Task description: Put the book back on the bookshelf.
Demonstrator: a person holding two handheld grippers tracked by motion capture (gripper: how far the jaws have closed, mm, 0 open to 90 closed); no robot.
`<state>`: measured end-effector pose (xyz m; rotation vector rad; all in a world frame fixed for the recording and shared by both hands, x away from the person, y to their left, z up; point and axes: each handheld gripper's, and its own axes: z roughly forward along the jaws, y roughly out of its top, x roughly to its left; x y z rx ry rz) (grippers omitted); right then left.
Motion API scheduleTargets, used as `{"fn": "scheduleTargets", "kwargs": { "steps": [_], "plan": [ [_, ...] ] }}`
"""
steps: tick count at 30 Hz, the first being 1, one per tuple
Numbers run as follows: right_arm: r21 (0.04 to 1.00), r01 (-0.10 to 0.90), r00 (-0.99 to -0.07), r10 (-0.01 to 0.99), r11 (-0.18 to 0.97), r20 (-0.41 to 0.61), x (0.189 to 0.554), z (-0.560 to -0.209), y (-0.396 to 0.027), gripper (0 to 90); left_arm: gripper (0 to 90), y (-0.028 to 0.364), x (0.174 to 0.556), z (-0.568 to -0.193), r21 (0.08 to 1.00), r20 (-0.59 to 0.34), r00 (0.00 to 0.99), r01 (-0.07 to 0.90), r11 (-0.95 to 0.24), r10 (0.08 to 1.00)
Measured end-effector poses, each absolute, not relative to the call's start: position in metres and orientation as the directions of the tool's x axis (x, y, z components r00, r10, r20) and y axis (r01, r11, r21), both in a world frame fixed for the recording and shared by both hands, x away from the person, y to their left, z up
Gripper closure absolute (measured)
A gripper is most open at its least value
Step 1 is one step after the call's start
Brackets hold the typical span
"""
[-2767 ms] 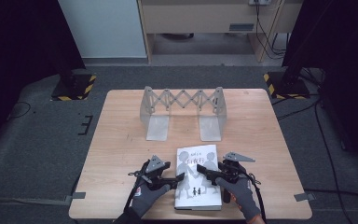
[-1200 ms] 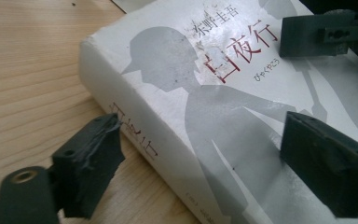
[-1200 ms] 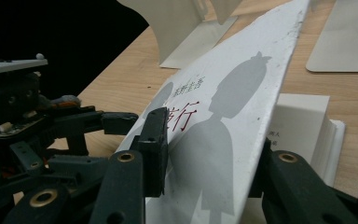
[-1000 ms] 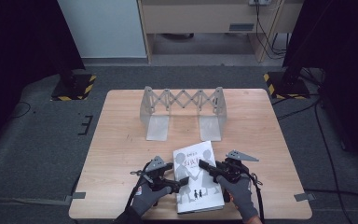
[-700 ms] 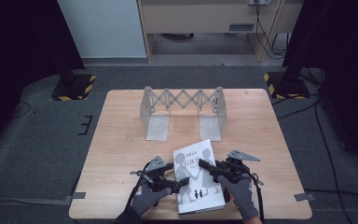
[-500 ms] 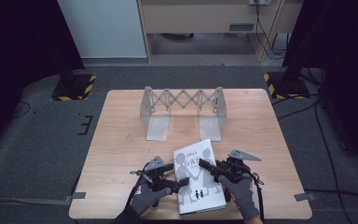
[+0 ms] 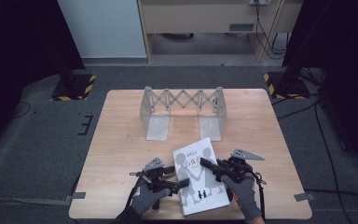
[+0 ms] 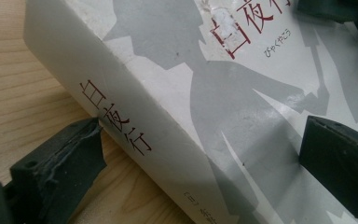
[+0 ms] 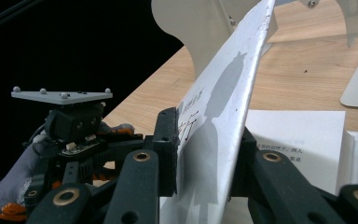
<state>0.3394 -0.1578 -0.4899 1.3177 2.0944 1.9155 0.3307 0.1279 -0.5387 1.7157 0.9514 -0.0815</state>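
Since the earlier frames: your book (image 7: 200,175) has turned slightly on the tabletop (image 7: 121,140), and its front cover (image 9: 223,116) now stands lifted off the pages (image 9: 298,135).
Right gripper (image 7: 214,167): jaws just closed, clenched on that raised cover, one pad on each face.
Left gripper (image 7: 179,184): one jaw on the wood beside the spine (image 8: 121,126), the other over the cover; whether they press the book, you cannot tell from these views.
Book: at the near edge of the tabletop, between your hands.
Folding metal rack (image 7: 182,109): toward the far edge, well apart.
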Motion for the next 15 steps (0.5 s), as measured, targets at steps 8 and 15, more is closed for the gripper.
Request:
{"fn": "scheduleTargets", "kwargs": {
  "steps": [8,15],
  "plan": [
    [0.831,0.546,-0.655,0.564,-0.104,0.502,0.3389,-0.4854,-0.1608,73.2,0.0,0.1279,0.3367,-0.5387,0.771,-0.528,0.663,0.636,-0.027,0.530],
    [0.828,0.550,-0.663,0.545,-0.111,0.514,0.3400,-0.4845,-0.1612,75.9,0.0,0.1243,0.3394,-0.5459,0.734,-0.605,0.657,0.679,-0.005,0.449]
  ]
}}
